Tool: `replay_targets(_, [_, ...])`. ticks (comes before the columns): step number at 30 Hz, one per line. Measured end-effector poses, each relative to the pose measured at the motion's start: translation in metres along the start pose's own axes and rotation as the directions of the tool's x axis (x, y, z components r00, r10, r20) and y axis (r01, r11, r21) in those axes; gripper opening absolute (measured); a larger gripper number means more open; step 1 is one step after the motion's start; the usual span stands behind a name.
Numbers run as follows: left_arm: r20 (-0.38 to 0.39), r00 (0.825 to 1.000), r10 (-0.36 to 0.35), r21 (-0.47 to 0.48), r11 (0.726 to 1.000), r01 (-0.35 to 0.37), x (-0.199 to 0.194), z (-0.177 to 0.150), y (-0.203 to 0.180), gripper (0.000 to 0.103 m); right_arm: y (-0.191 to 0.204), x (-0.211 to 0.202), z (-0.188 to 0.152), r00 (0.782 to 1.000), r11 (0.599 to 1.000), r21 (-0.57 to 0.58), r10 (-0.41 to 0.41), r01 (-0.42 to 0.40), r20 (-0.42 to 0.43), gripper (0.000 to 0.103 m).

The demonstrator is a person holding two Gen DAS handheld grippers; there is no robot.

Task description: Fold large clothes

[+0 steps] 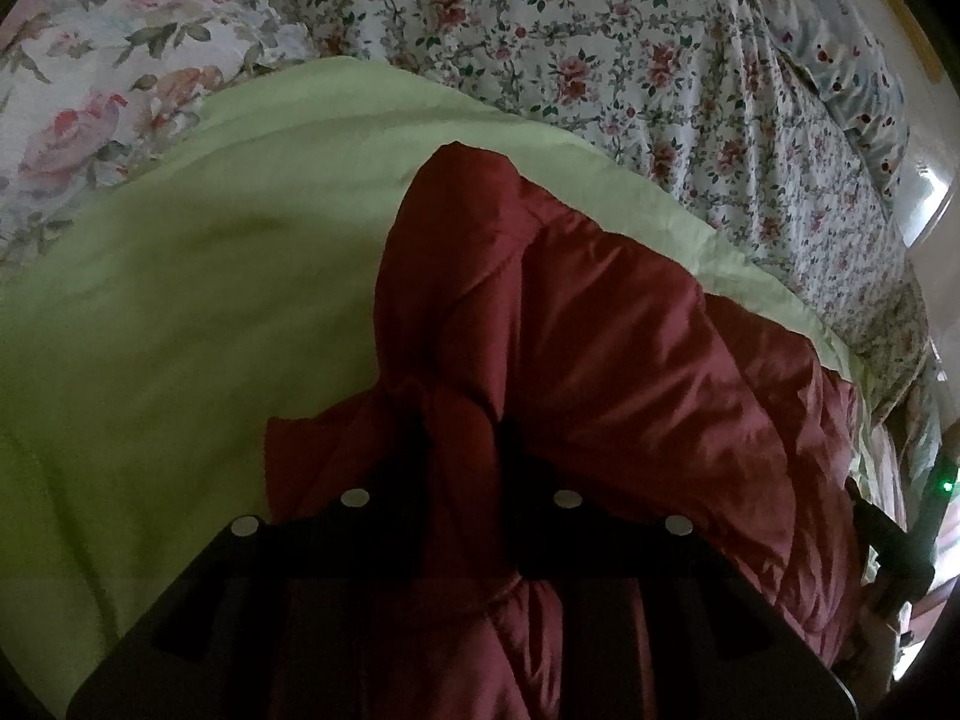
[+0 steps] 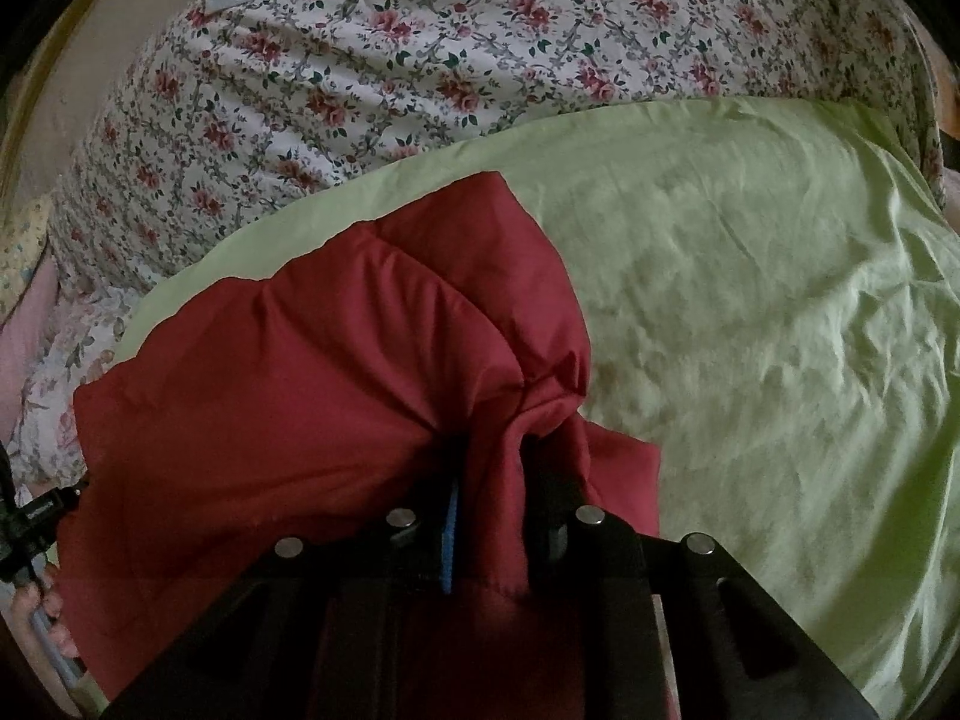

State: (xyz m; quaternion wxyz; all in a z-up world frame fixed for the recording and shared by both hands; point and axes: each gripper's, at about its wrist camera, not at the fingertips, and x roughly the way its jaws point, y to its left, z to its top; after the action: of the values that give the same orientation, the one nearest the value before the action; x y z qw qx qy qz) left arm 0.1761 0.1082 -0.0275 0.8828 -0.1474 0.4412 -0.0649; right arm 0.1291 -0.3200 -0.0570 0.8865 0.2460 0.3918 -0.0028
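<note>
A: Status? Where's the garment?

B: Red padded jacket (image 1: 600, 330) lies bunched on the green sheet (image 1: 180, 300) over the bed. Left gripper (image 1: 465, 420) clamped on a fold; right gripper (image 2: 492, 450) has fabric between its jaws, grip looks loose.

A: Risk?

B: Slick shell. I'd expect the right side to slip out on lifting, leaving a skewed fold.

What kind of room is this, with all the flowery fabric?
Most likely a bedroom: the floral bedsheet covers what looks like a bed, a floral pillow lies at one end, and a light green sheet is spread on top under the red padded jacket.
</note>
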Motion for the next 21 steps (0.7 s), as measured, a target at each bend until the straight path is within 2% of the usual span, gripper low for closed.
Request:
replay_targets(2, [0.011, 1.000, 0.008, 0.006, 1.000, -0.008, -0.008, -0.001, -0.002, 0.021, 0.001, 0.000, 0.000, 1.000, 1.000, -0.002, -0.001, 0.001, 0.001, 0.021])
replay_targets(7, [0.034, 0.999, 0.002, -0.004, 1.000, -0.002, -0.030, -0.004, -0.002, 0.034, 0.001, -0.001, -0.001, 1.000, 1.000, 0.000, -0.005, 0.005, 0.005, 0.024])
replay_targets(14, [0.103, 0.995, 0.007, 0.029, 1.000, -0.010, -0.075, -0.018, -0.015, 0.043, 0.001, -0.003, -0.001, 1.000, 1.000, 0.004, -0.018, 0.018, 0.011, 0.027])
replay_targets(19, [0.130, 0.989, -0.072, 0.102, 0.993, 0.059, -0.102, -0.035, -0.041, 0.043, -0.002, -0.008, -0.003, 1.000, 1.000, 0.018, -0.020, 0.020, 0.022, 0.032])
replay_targets(21, [0.108, 0.988, -0.114, 0.153, 0.983, 0.097, -0.106, -0.045, -0.056, 0.043, -0.002, -0.010, -0.004, 0.999, 1.000, 0.018, -0.021, 0.021, 0.024, 0.033])
